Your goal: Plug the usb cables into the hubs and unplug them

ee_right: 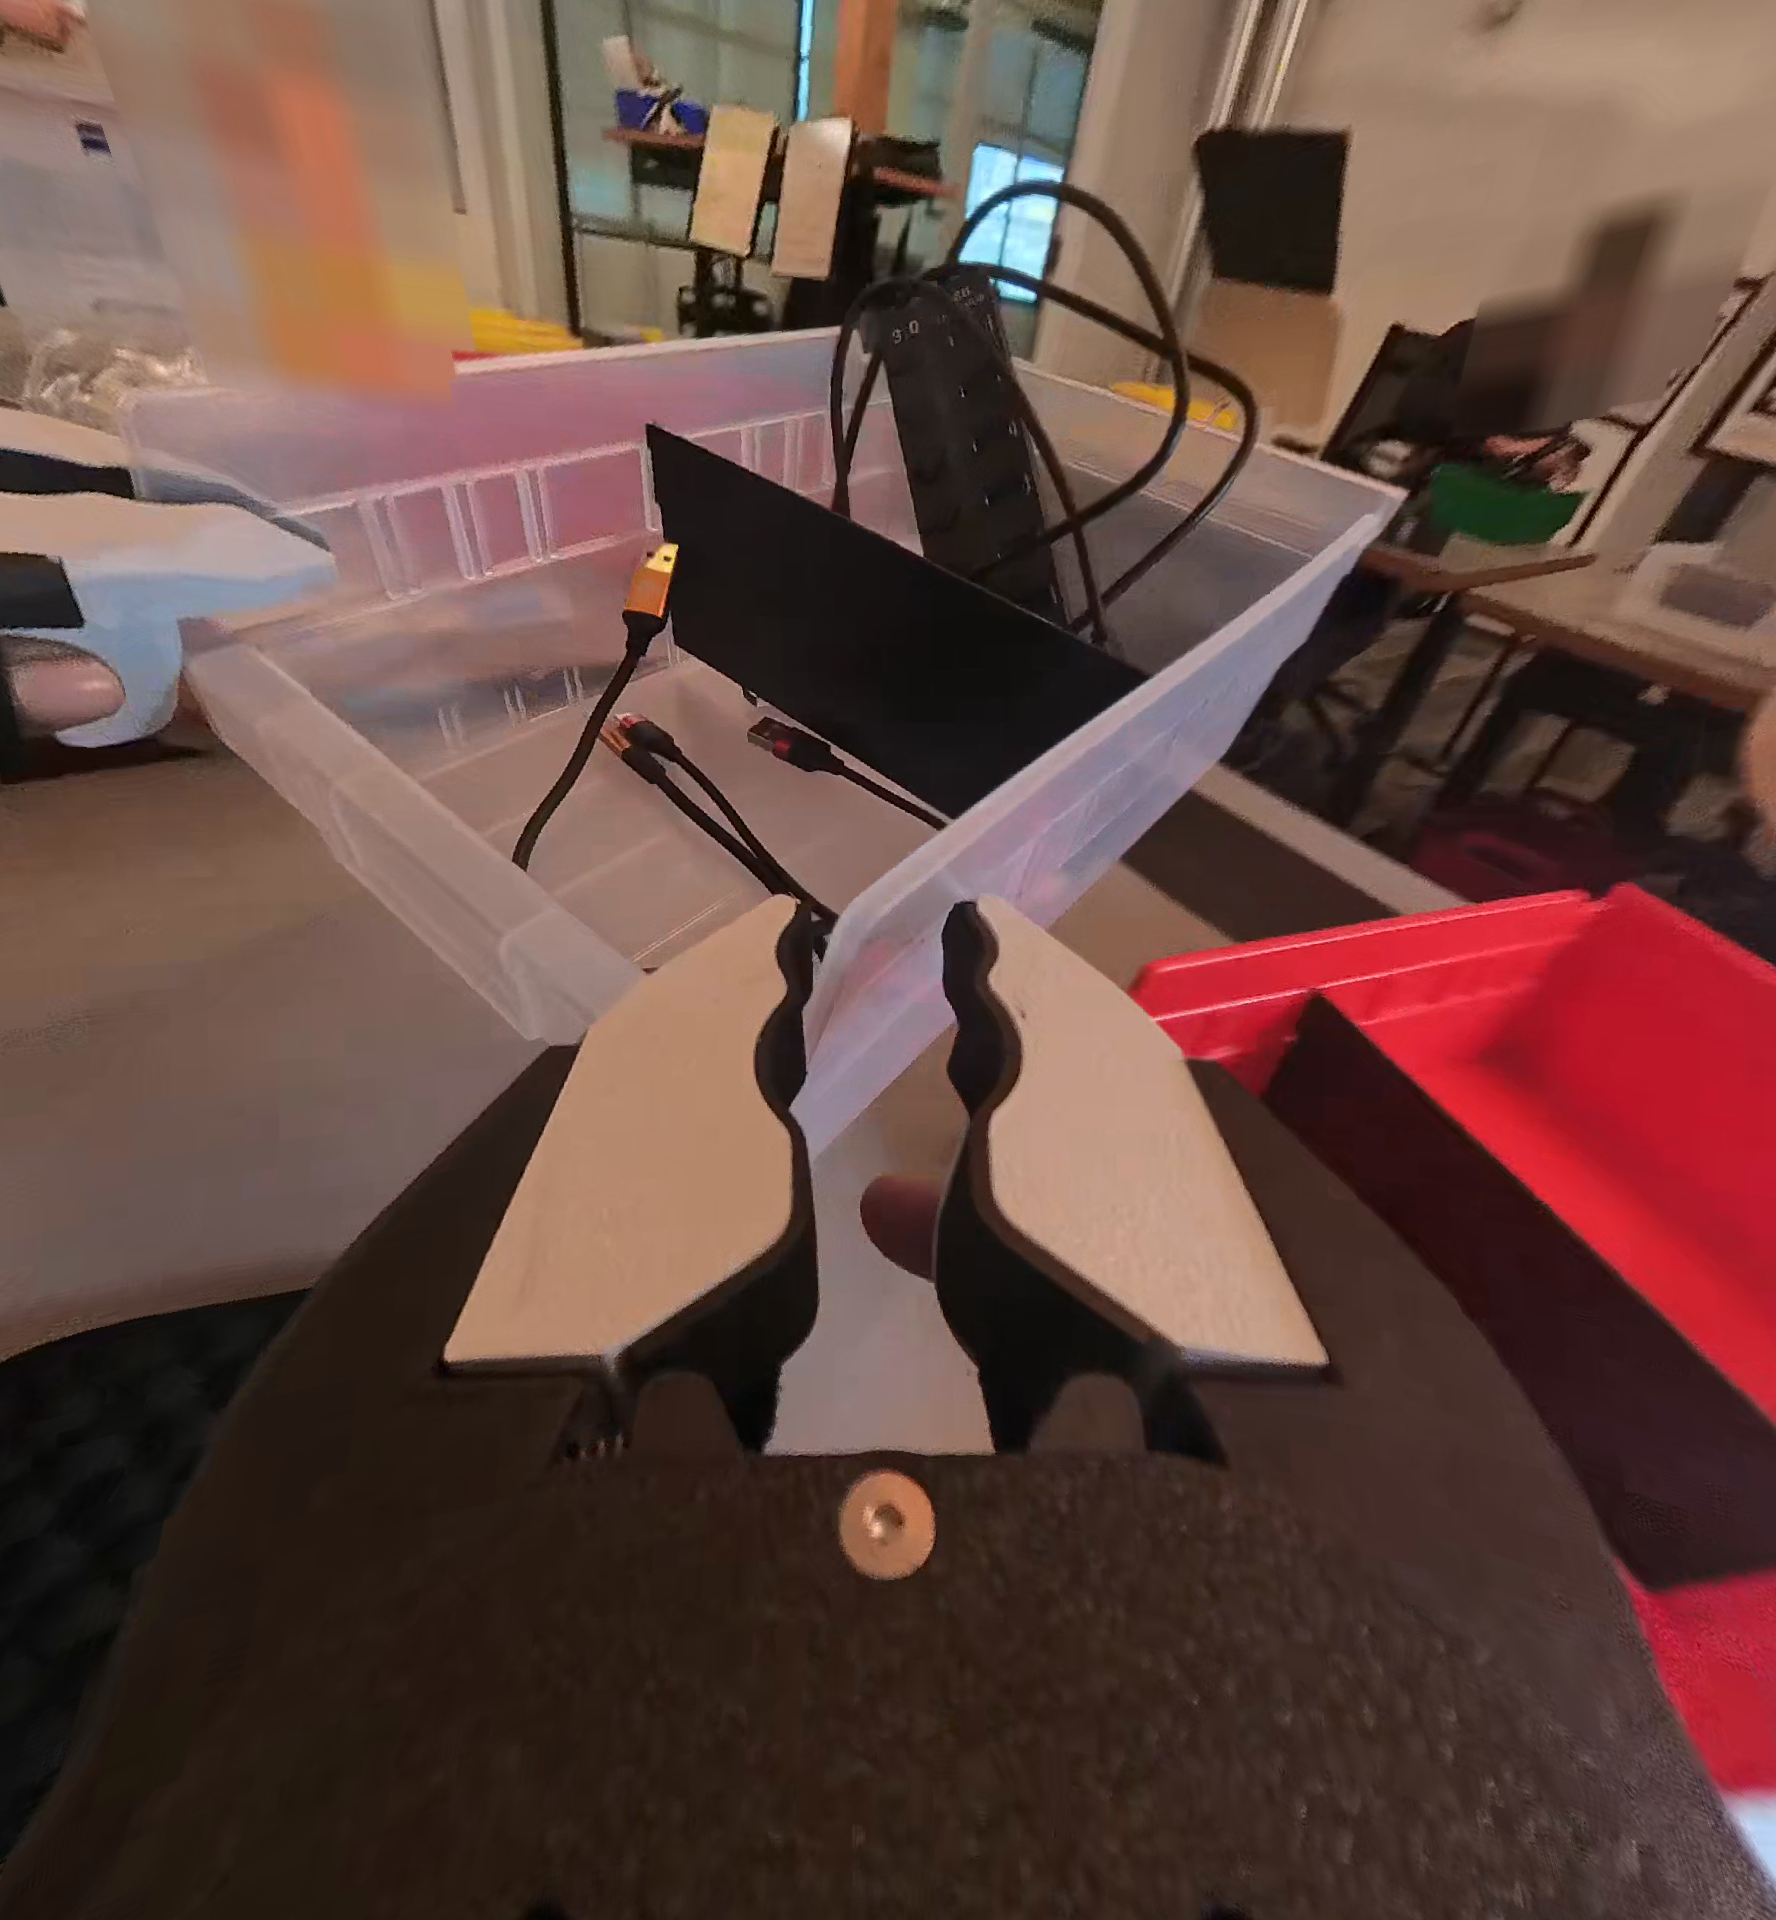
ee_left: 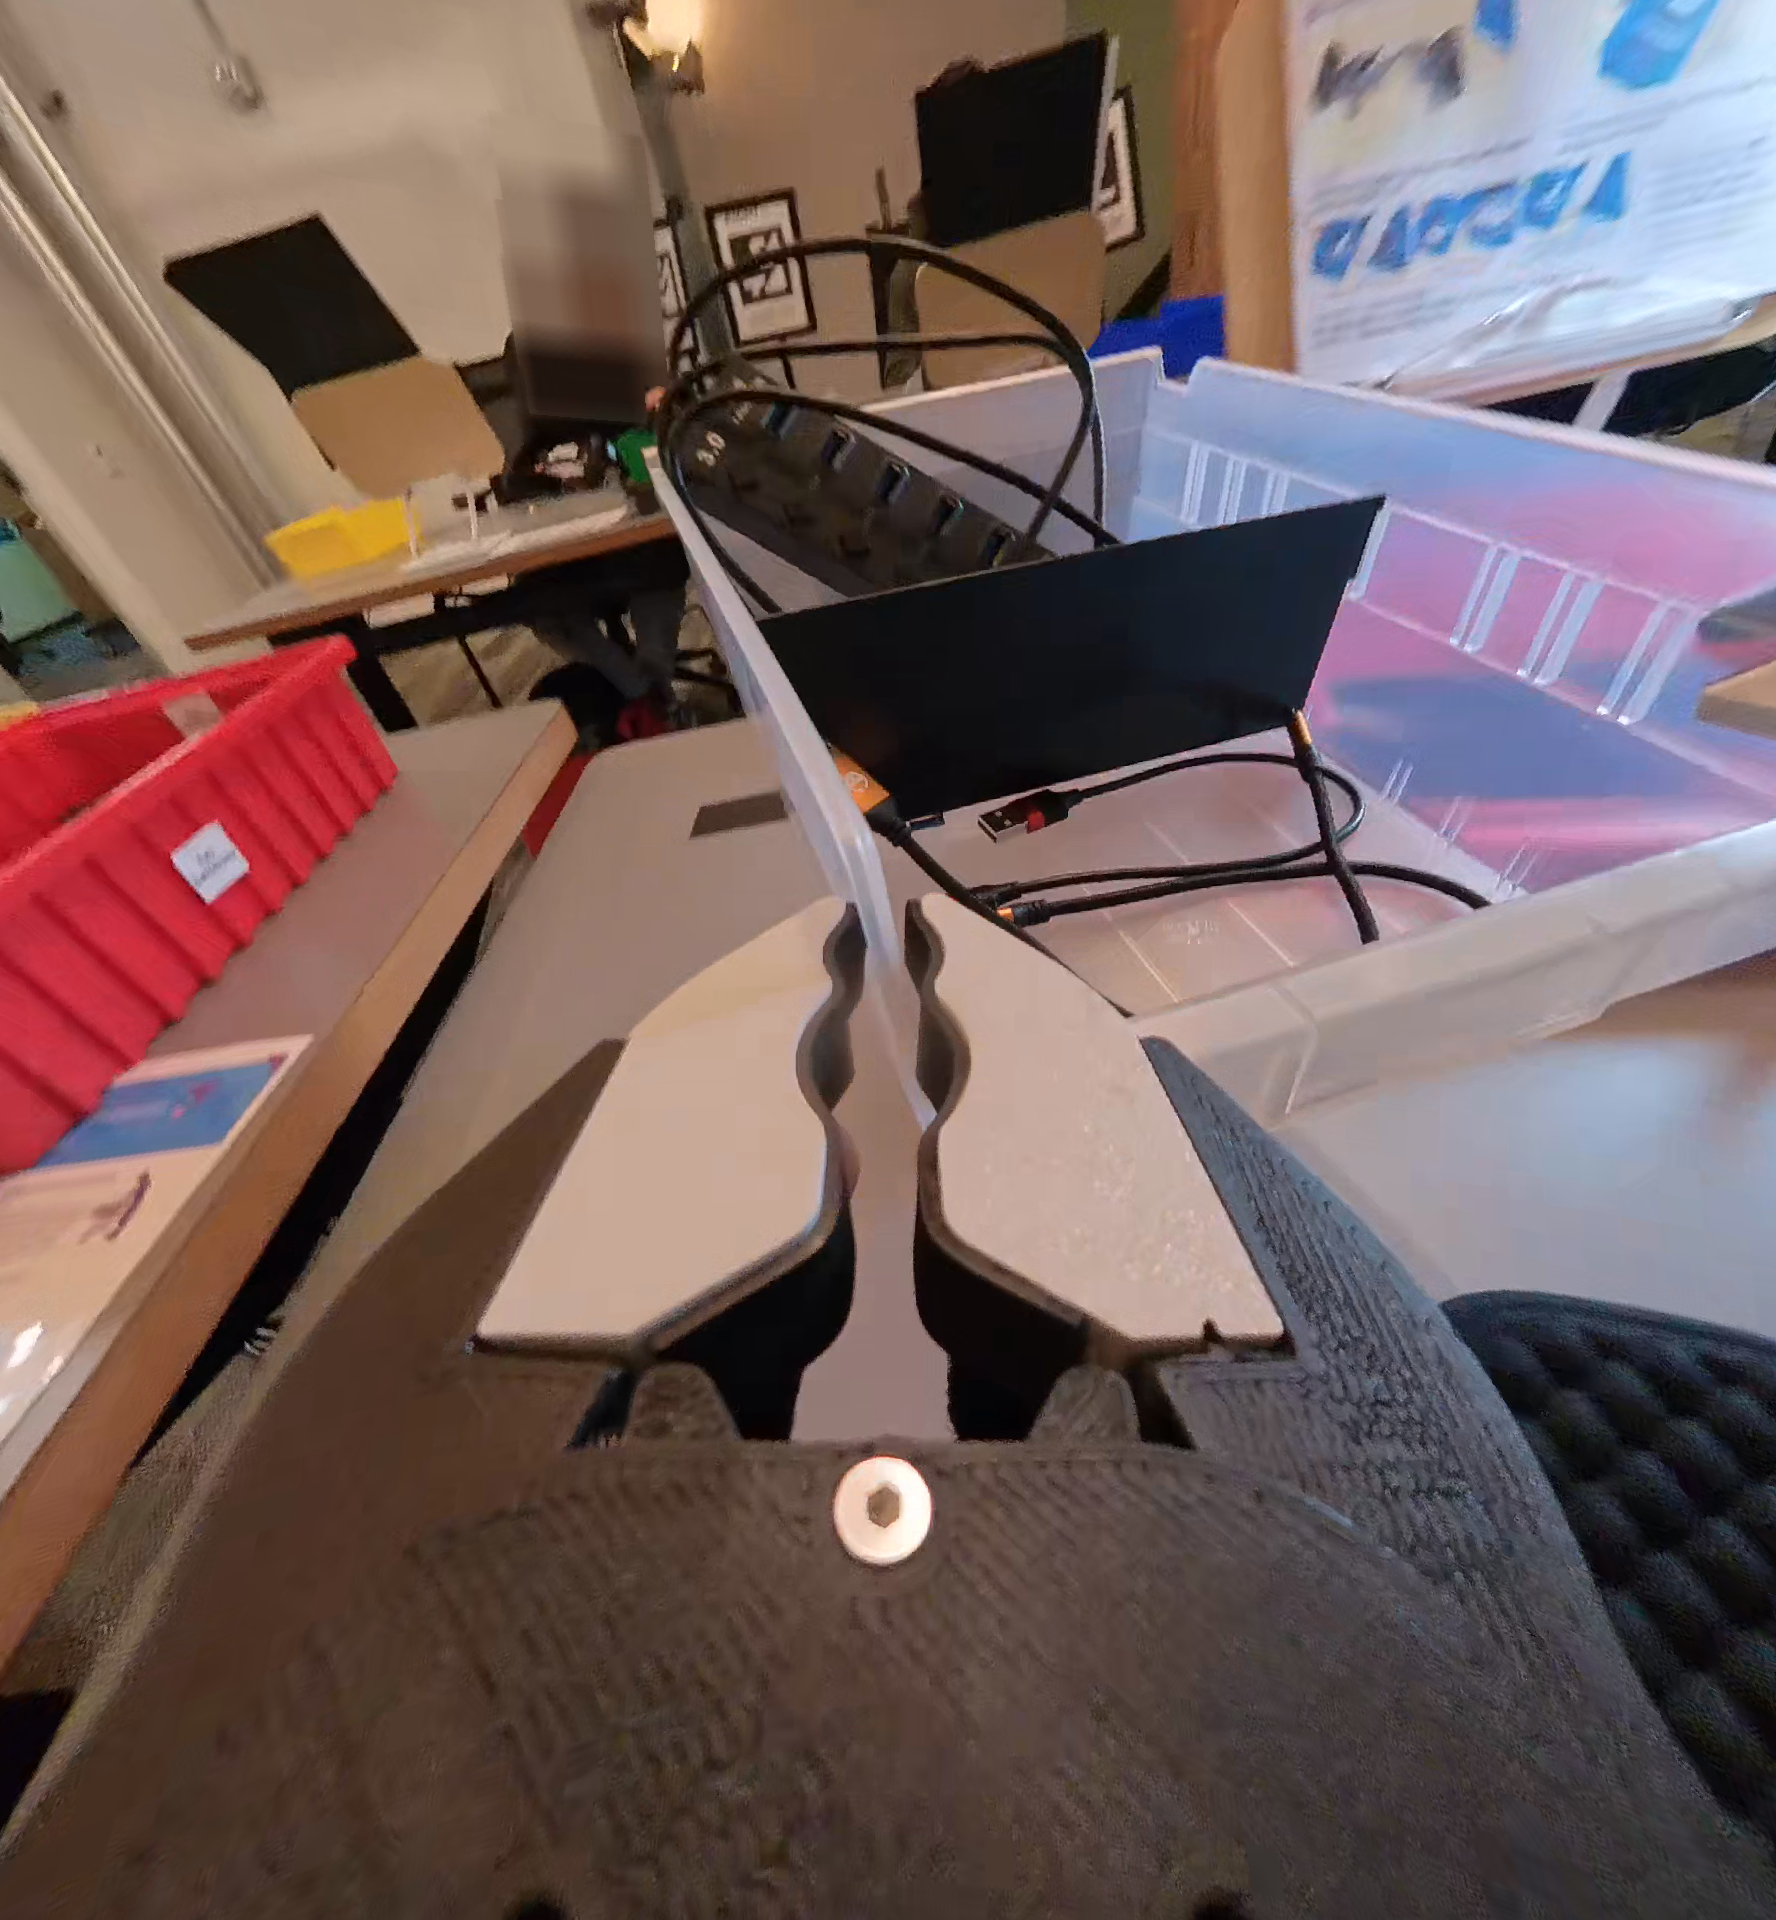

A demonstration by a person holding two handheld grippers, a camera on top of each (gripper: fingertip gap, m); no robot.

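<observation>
A: Two grasp points on the clear plastic bin [ee_left: 1486, 935]. The left hand-held gripper [ee_left: 879, 925] is clamped on one side wall, fingers pressed to both faces of its rim. The right hand-held gripper [ee_right: 879, 920] straddles the opposite side wall with a gap showing at the right finger; whether it grips cannot be told.

B: Location of the task items?

A: All inside the bin, which rests on the worktop [ee_left: 1590, 1143]. A black divider [ee_left: 1050, 665] splits it into two compartments. The far compartment holds the black USB hub [ee_left: 863, 488], leaning upright with looped black cables. The near compartment holds loose cables: an orange-collared plug [ee_right: 650, 592] rising near the divider, a red-and-black plug [ee_right: 775, 743] lying flat on the floor.

B: Surroundings?

A: A red bin [ee_right: 1590, 1091] sits beside the clear bin.
</observation>
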